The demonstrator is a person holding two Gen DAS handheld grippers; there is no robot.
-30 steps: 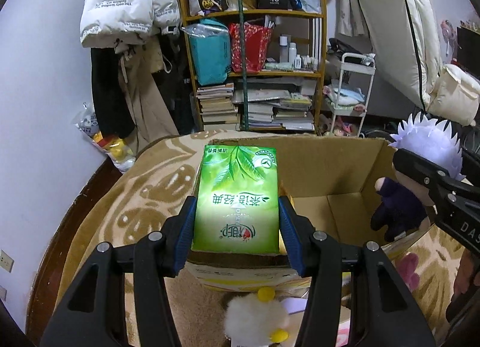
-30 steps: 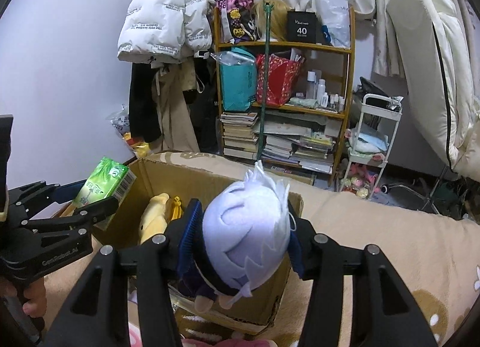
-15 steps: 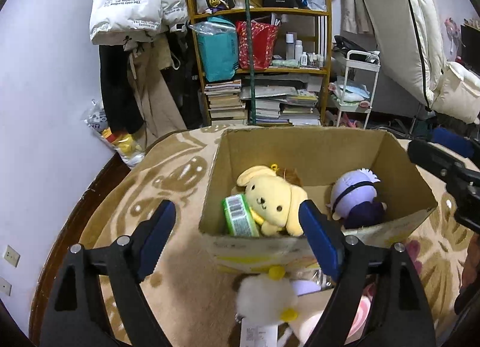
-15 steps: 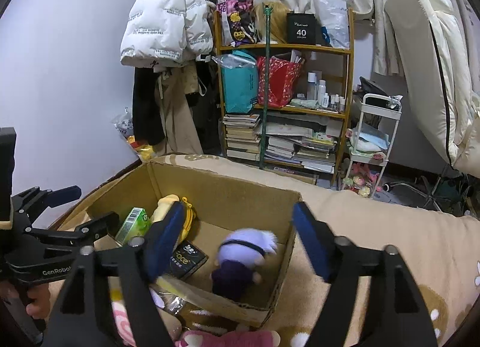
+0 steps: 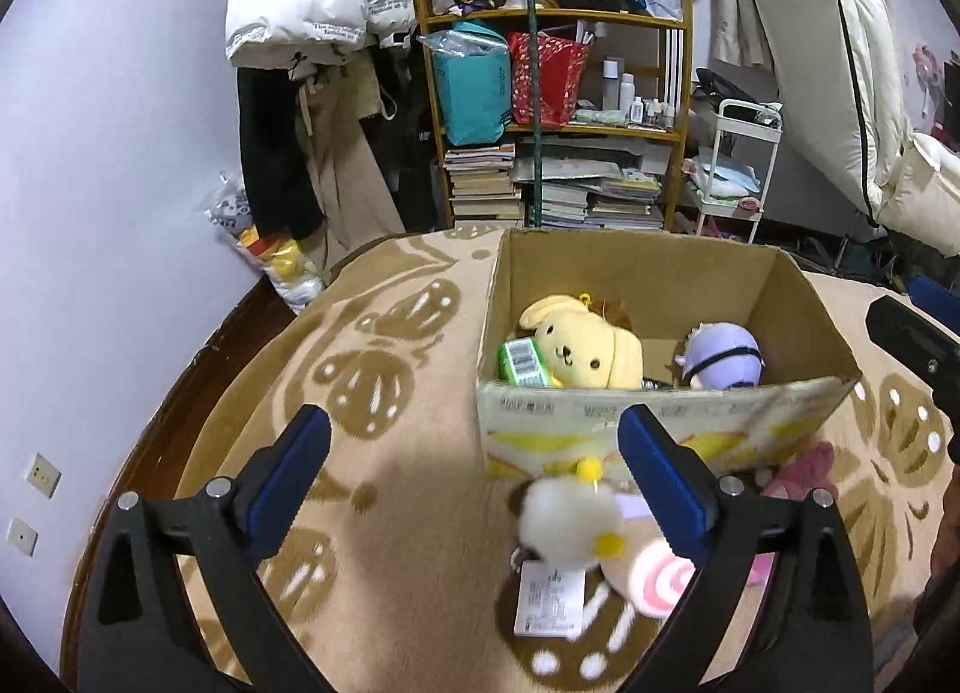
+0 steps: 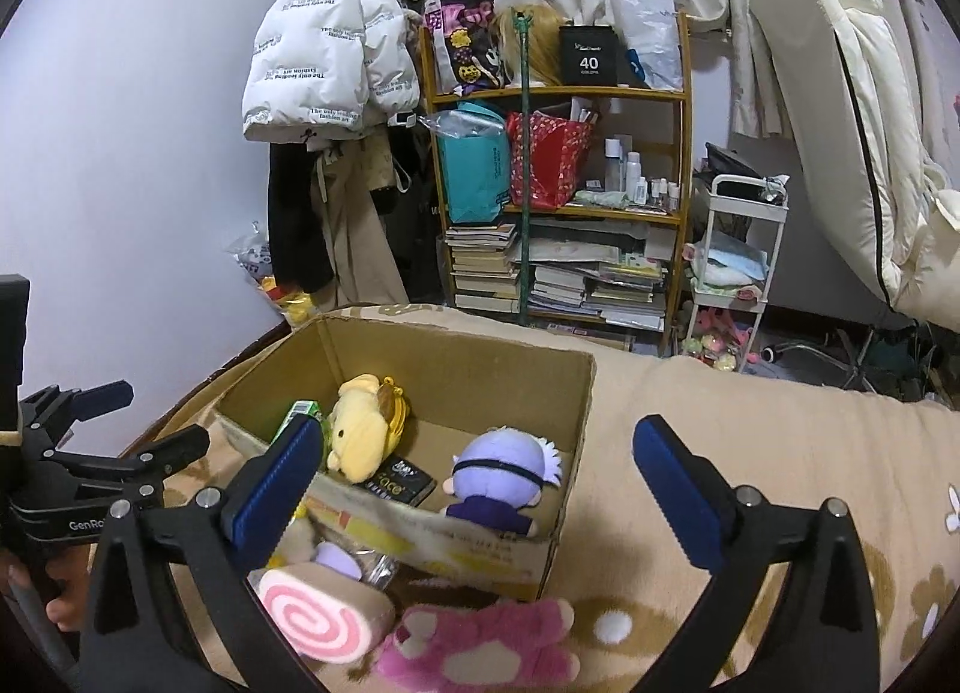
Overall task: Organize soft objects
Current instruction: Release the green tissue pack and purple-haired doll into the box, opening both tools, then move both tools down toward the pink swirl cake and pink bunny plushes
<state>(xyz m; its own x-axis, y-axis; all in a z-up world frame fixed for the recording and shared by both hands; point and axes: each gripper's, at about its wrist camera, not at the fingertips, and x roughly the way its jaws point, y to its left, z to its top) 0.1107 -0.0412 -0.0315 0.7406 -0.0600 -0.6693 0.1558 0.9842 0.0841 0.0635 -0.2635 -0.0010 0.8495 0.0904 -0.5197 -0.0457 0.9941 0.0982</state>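
Note:
An open cardboard box (image 5: 660, 267) (image 6: 456, 351) stands on the patterned blanket. Inside lie a yellow dog plush (image 5: 585, 348) (image 6: 360, 429), a green tissue pack (image 5: 523, 362) (image 6: 298, 411) and a purple-haired doll (image 5: 723, 356) (image 6: 507, 468). My left gripper (image 5: 477, 456) hangs before the box's near left corner, jaws opening, nothing between them. My right gripper (image 6: 474, 468) hovers over the box's near right part, jaws opening and empty, the doll lying below them. In front of the box lie a white fluffy plush (image 5: 567, 513), a pink swirl-roll plush (image 6: 312, 612) (image 5: 651, 579) and a pink furry plush (image 6: 486, 642).
The blanket (image 5: 390, 393) covers a round surface whose dark edge (image 5: 180, 393) curves at left. Behind stand a loaded shelf (image 5: 558, 111), hanging coats (image 5: 312, 3), a white cart (image 6: 735, 273) and a leaning mattress (image 6: 840, 123). A hand (image 6: 57, 603) grips the left gripper's handle.
Both grippers opened wide: the left let the green tissue pack fall into the box, the right dropped the purple-haired doll in. Both then drew back from the box.

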